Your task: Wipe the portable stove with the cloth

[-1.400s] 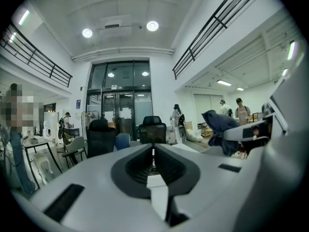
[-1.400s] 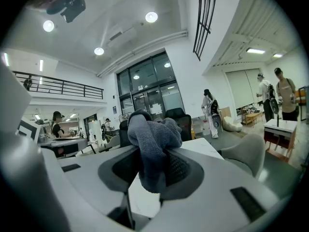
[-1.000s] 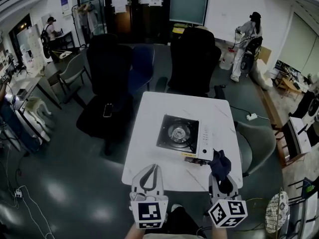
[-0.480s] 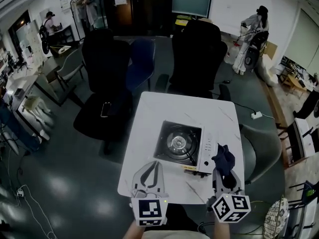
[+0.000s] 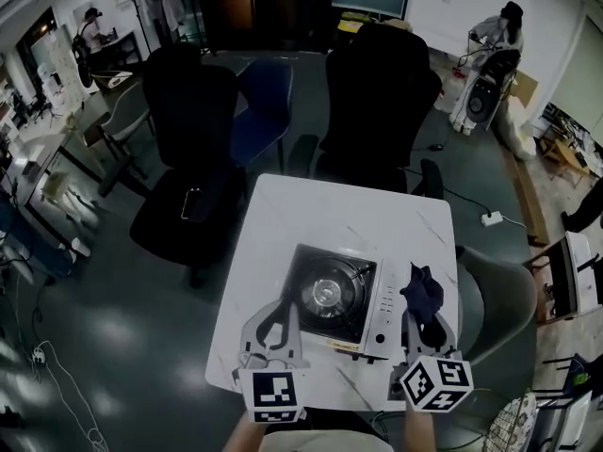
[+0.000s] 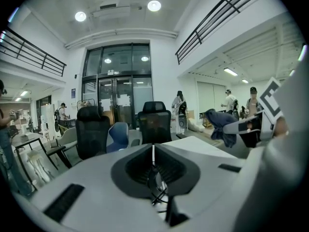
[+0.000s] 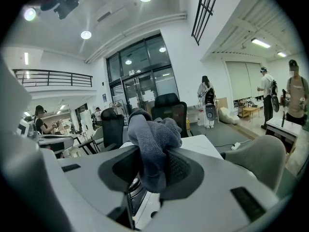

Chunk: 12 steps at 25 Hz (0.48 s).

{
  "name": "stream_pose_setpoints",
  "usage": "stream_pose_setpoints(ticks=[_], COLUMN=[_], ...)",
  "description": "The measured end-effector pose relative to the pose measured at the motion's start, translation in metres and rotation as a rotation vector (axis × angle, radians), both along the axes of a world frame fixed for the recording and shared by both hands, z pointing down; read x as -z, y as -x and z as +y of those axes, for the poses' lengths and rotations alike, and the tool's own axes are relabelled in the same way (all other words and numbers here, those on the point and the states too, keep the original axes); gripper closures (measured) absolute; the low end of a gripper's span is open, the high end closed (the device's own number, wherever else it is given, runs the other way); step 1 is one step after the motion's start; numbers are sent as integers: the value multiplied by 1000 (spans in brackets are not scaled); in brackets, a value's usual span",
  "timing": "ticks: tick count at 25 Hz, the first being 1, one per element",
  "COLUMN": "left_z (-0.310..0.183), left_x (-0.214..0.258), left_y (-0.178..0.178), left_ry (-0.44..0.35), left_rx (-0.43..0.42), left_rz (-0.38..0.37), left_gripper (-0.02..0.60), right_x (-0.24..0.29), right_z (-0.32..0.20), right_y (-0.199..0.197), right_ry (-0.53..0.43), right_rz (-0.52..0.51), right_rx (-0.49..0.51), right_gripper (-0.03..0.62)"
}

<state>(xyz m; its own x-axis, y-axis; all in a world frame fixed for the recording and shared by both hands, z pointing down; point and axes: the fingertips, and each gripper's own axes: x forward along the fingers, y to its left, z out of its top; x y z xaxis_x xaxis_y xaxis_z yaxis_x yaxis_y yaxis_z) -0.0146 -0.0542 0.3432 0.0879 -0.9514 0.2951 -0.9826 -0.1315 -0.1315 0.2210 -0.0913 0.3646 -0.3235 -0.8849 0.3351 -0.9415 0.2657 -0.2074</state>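
Cloth point(image 5: 421, 293) pinched in R tongs point(image 5: 425, 322), beside stove point(image 5: 330, 292); L tongs point(image 5: 283, 302) pressed together, empty.

The left hand-held gripper point(image 6: 153, 148) is seen with its two jaws pressed together, and nothing is held between them. Just beyond the jaws a strip of white tabletop point(image 6: 194, 143) is shown. At the right, the right hand-held gripper point(image 6: 231, 128) is seen with its marker cube, and a dark blue cloth point(image 6: 217, 119) is bunched at its tip. On the far side of the tabletop a black office chair point(image 6: 155, 124) is placed, with a blue chair point(image 6: 117, 134) and a second black chair point(image 6: 91, 132) to its left. Far behind, glass doors point(image 6: 116, 98) are lit, and several people are seen standing at the far right.
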Motion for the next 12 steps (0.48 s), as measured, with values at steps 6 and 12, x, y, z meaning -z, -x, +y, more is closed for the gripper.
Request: stream_pose_setpoints(ticks=[6,12], left_z=[-34,-61], left_x=[-13,-32], left_y=[-2,-5], left_ry=[48,94], left_rx=[12,7], left_rz=[-8,-11], left_gripper=[560,560], right_x=[-16,-41], right_z=[-44,-74], right_y=[0,0], right_ry=[41,90], right_rz=[5,30], right_rx=[24,34], right_gripper=[464,464])
